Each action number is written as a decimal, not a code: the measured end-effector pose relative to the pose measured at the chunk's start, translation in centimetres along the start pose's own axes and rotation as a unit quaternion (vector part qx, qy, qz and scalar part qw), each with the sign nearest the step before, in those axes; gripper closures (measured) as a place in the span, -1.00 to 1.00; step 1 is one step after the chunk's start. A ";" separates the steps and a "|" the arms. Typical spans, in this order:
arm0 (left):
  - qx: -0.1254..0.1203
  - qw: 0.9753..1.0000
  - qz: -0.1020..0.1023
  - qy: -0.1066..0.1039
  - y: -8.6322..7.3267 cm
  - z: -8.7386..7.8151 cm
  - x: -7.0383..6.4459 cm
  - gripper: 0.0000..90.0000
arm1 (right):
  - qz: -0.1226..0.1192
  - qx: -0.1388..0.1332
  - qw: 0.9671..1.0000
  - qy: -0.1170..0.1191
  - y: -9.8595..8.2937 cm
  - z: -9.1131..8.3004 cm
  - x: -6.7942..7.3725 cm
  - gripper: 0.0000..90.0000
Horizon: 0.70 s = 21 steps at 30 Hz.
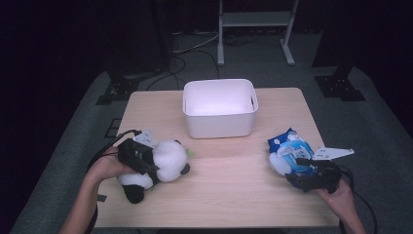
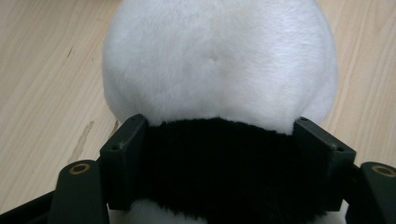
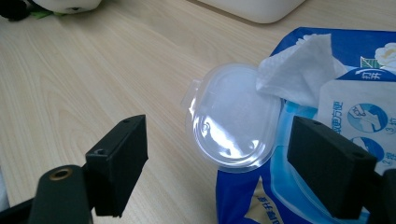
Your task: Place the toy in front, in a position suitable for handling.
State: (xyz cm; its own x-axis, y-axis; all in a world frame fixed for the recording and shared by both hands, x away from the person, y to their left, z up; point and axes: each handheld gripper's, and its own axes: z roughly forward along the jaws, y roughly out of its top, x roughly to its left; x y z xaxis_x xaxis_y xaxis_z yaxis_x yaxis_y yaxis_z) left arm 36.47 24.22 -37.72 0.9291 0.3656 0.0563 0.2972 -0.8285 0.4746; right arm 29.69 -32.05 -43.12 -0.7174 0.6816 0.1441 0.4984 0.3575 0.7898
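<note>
**Panda in your left gripper, wipes pack at your right**

The table (image 1: 219, 195) is light wood, and it carries 3 things. The largest is the white bin (image 1: 220, 108), a rectangular tub with rounded corners that stands at the far middle of the table, with nothing visible inside.

Next is the panda plush (image 1: 160, 165), near the left edge on your side. It has a round white head of short soft fur, a black band across the shoulders, black ears and a black foot toward you. Your left gripper (image 1: 141, 158) pinches it: in the left gripper view the 2 black jaws press into the black band (image 2: 219, 172) from both sides, with the white head (image 2: 219, 60) just beyond them. The plush lies on the wood.

Smaller is the blue wipes pack (image 1: 288, 153), near the right edge. Its clear plastic lid (image 3: 233, 123) is flipped open and lies flat toward the table, and 1 white wipe (image 3: 299, 70) sticks out of the opening. Your right gripper (image 3: 233, 172) is spread wide, 1 jaw over bare wood and 1 jaw over the pack; it holds nothing.
</note>
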 end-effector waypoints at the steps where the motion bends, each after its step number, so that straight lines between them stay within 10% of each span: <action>1: 0.001 1.000 0.001 0.001 0.2 0.0 -0.1 -0.40 | 0.000 -0.001 1.000 0.000 0.0 0.0 0.0 -0.58; 11: -0.014 0.999 0.028 -0.022 3.3 1.1 -1.5 -0.39 | 0.000 -0.004 1.000 0.000 0.1 -0.1 0.0 -0.58; 21: -0.001 0.993 0.105 -0.053 10.1 5.0 -4.6 -0.40 | 0.000 -0.006 1.000 -0.006 0.0 -0.5 -0.2 -0.58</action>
State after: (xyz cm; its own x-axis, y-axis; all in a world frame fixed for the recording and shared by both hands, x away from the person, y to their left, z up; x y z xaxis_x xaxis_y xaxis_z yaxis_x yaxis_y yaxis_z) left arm 36.32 12.02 -37.57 0.9884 0.1389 0.0612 0.0950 -0.8804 0.4646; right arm 29.61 -32.49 -42.85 -0.7112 0.6897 0.1365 0.4925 0.3502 0.7968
